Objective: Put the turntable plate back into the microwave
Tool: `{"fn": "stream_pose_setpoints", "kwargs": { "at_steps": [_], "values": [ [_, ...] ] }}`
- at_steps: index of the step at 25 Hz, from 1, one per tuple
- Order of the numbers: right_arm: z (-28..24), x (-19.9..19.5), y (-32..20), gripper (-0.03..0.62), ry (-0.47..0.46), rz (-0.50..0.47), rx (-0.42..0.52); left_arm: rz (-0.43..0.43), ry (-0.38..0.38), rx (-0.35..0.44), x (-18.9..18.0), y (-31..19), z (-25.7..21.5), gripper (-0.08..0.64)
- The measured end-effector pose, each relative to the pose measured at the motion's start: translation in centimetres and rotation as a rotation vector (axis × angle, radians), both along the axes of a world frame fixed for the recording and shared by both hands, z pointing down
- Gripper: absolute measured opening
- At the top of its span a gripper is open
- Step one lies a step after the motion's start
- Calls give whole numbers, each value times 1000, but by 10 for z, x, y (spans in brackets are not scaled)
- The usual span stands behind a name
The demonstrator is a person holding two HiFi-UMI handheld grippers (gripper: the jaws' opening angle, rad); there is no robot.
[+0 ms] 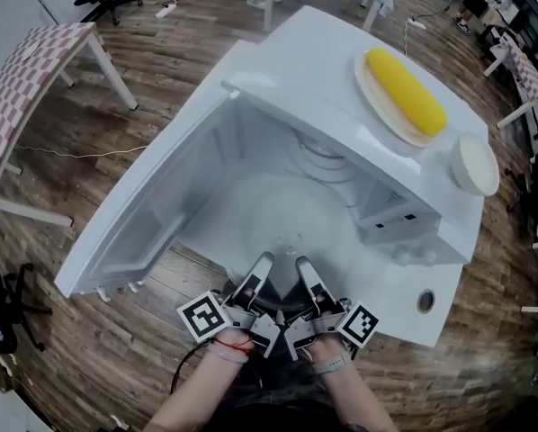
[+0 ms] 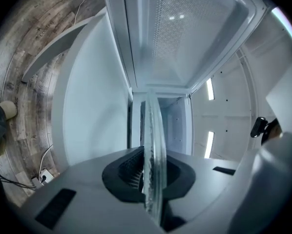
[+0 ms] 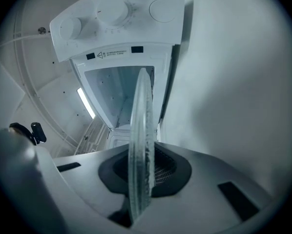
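Note:
The clear glass turntable plate (image 1: 291,212) hangs level in front of the open cavity of the white microwave (image 1: 278,61). Its near rim is gripped from both sides. My left gripper (image 1: 262,275) is shut on the rim at the left and my right gripper (image 1: 305,277) is shut on it just to the right. In the left gripper view the plate (image 2: 153,150) shows edge-on between the jaws of my left gripper (image 2: 151,182), with the open door (image 2: 185,38) ahead. Seen edge-on in the right gripper view, the plate (image 3: 138,140) sits in my right gripper (image 3: 141,182) below the control panel (image 3: 116,18).
The microwave door (image 1: 152,214) swings wide to the left. On top of the microwave lie a yellow corn cob (image 1: 406,90) on a dish and a white bowl (image 1: 474,164). The white table (image 1: 413,318) has a cable hole. A chequered table (image 1: 26,88) stands at the left.

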State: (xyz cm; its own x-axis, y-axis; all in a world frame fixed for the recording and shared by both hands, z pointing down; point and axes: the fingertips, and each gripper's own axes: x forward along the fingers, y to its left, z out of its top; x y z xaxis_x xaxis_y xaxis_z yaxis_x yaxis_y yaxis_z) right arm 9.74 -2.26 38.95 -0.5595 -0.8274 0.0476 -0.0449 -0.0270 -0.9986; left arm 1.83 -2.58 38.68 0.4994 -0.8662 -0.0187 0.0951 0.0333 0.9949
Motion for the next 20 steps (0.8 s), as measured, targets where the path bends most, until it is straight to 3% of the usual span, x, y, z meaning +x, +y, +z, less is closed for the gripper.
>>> {"fn": "stream_pose_setpoints", "kwargs": {
  "at_steps": [11,20],
  "values": [
    [11,-1,-34,40,-11,47,8,41,3,-11,0,-37,13,29],
    [13,1,-59,40,0,82,37,82,-12,26,0,-65,16,29]
  ]
}}
